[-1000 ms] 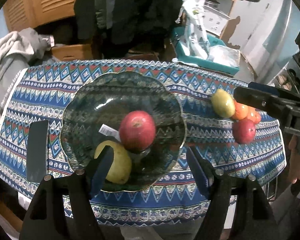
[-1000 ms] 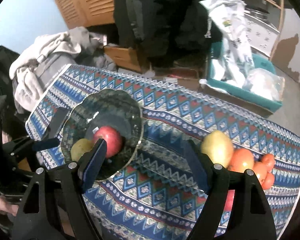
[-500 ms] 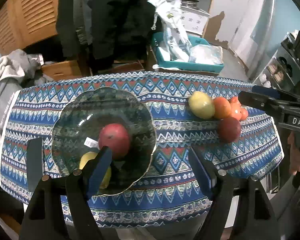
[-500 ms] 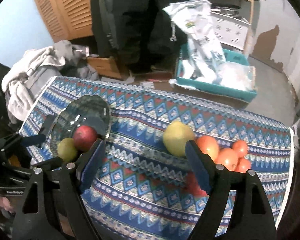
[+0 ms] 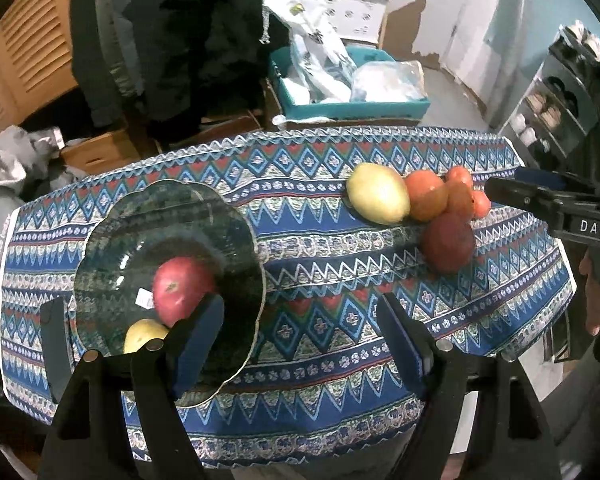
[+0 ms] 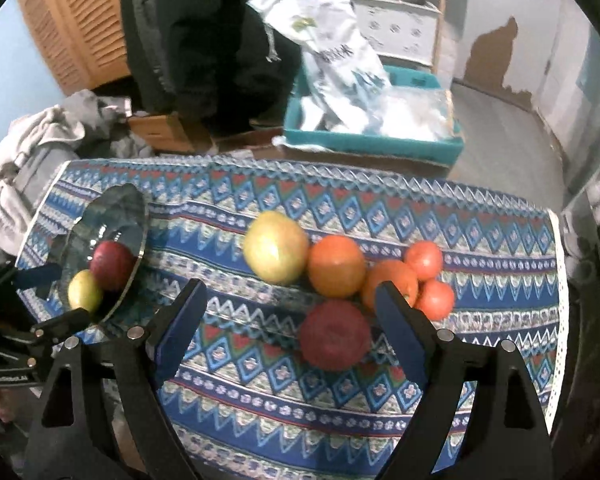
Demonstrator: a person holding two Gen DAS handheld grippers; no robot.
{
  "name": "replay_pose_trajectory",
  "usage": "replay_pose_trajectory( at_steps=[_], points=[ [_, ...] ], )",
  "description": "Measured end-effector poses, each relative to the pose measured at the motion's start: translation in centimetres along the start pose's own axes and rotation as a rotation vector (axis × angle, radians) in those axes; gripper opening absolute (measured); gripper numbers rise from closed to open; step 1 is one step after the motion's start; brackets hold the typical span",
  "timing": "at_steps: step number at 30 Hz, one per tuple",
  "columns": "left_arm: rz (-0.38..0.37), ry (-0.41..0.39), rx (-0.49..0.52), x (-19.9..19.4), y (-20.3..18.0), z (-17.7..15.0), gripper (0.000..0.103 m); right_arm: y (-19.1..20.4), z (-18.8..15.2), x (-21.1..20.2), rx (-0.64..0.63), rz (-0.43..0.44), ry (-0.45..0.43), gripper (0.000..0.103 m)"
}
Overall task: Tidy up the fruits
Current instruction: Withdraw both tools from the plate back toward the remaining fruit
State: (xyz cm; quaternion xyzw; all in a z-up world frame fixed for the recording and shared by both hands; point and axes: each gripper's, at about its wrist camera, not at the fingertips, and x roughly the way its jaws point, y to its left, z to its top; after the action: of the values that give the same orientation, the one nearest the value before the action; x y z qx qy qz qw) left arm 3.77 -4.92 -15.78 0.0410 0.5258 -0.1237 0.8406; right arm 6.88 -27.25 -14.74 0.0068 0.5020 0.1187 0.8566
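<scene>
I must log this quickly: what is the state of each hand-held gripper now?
Left hand-held gripper: open, holding nothing, near the bowl.
Right hand-held gripper: open, holding nothing, above the dark red fruit.

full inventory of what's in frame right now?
glass bowl: 1, clear, left on cloth
red apple: 1, in bowl
yellow fruit: 1, in bowl
large yellow fruit: 1, mid cloth
dark red fruit: 1, nearest the right gripper
orange fruits: 2, orange, in the cluster
small red-orange fruits: 2, far right
tablecloth: 1, blue patterned
teal crate: 1, behind table, holding bags
left gripper: open
right gripper: open
</scene>
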Motion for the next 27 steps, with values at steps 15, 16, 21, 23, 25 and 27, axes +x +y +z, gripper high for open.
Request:
replay_pose_trajectory(
  at_steps=[15, 16, 21, 23, 25, 27],
  points=[
    [0.031, 0.081, 0.066, 4.5, -2.4, 0.3, 0.080, -3.2, -2.3, 5.1, 0.034, -0.037, 0.132, 0.086],
    [0.032, 0.085, 0.067, 4.7, -2.4, 0.3, 0.080, -3.3, -2.4, 5.5, 0.036, -0.037, 0.141, 0.086],
    [0.039, 0.105, 0.069, 5.8, -2.6, 0.1, 0.080, -3.6, -3.1, 7.9, 0.042, -0.036, 0.200, 0.086],
    [0.042, 0.113, 0.067, 6.2, -2.6, 0.1, 0.080, -3.5, -3.4, 8.8, 0.035, -0.039, 0.220, 0.086],
    [0.038, 0.119, 0.063, 6.6, -2.5, 0.1, 0.080, -3.5, -3.6, 9.6, 0.029, -0.048, 0.233, 0.086],
    [0.033, 0.124, 0.059, 6.8, -2.5, 0.2, 0.080, -3.3, -3.9, 10.2, 0.027, -0.048, 0.246, 0.086]
  ],
)
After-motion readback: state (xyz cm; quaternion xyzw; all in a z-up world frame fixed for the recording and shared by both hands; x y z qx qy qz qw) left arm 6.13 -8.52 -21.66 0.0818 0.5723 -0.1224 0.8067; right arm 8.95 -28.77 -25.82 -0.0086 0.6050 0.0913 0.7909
